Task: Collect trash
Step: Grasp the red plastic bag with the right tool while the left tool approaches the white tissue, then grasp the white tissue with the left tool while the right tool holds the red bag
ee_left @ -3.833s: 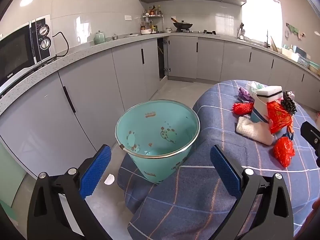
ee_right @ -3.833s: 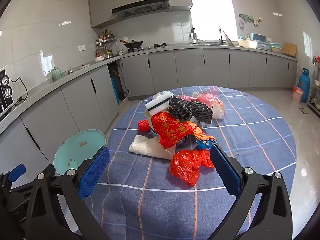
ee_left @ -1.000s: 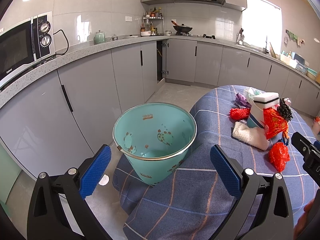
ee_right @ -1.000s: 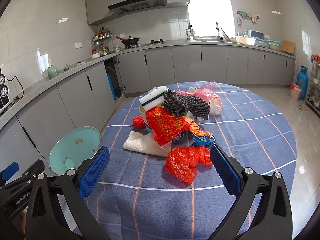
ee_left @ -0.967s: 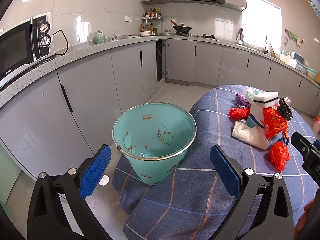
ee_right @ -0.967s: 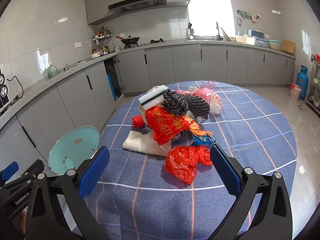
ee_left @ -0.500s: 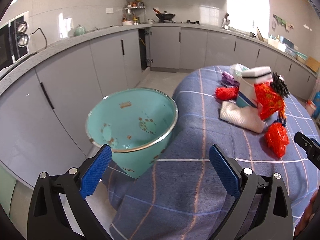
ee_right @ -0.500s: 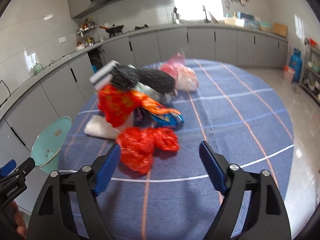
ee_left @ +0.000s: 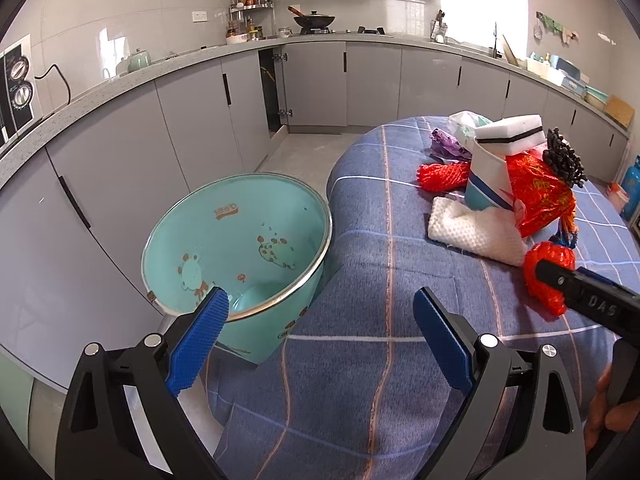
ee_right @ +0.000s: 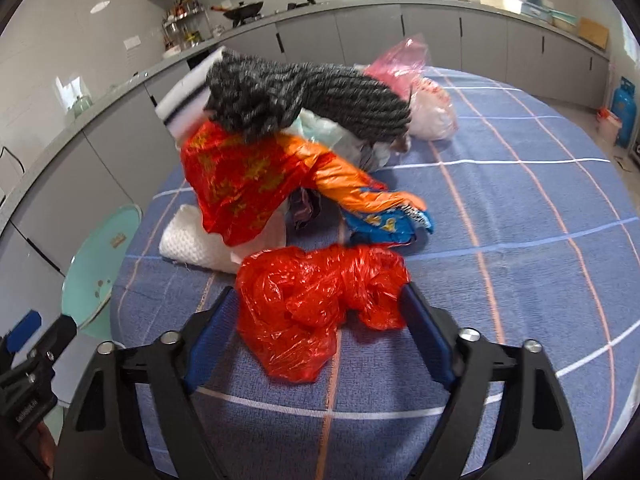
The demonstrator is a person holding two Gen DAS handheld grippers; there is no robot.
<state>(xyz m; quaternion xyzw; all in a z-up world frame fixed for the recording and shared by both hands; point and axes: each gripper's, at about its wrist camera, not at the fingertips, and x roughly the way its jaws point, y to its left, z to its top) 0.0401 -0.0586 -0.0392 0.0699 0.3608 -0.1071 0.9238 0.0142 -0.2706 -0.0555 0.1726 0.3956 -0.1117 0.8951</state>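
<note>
A crumpled red plastic bag [ee_right: 316, 300] lies on the blue checked tablecloth [ee_right: 520, 208]. My right gripper [ee_right: 318, 296] is open, with its jaws on either side of the bag, and shows in the left wrist view [ee_left: 580, 300] in front of the bag [ee_left: 544, 256]. Behind the bag is a trash pile: a red-orange wrapper [ee_right: 256, 176], a black knitted bundle [ee_right: 296, 96], a white cloth [ee_right: 188, 240], a pink bag [ee_right: 416, 80] and a blue wrapper [ee_right: 384, 224]. My left gripper [ee_left: 320, 312] is open and empty, held above the table edge beside the teal bin [ee_left: 240, 248].
The teal bin stands on the floor at the table's left edge; it also shows in the right wrist view [ee_right: 100, 264]. Grey kitchen cabinets [ee_left: 180, 120] run behind it. A paper cup with a sponge on top [ee_left: 508, 136] stands in the pile. A blue gas cylinder [ee_right: 624, 108] stands at the far right.
My right gripper has moved forward and down, so the red plastic bag now lies between its jaws. My left gripper has swung a little to the right, toward the table.
</note>
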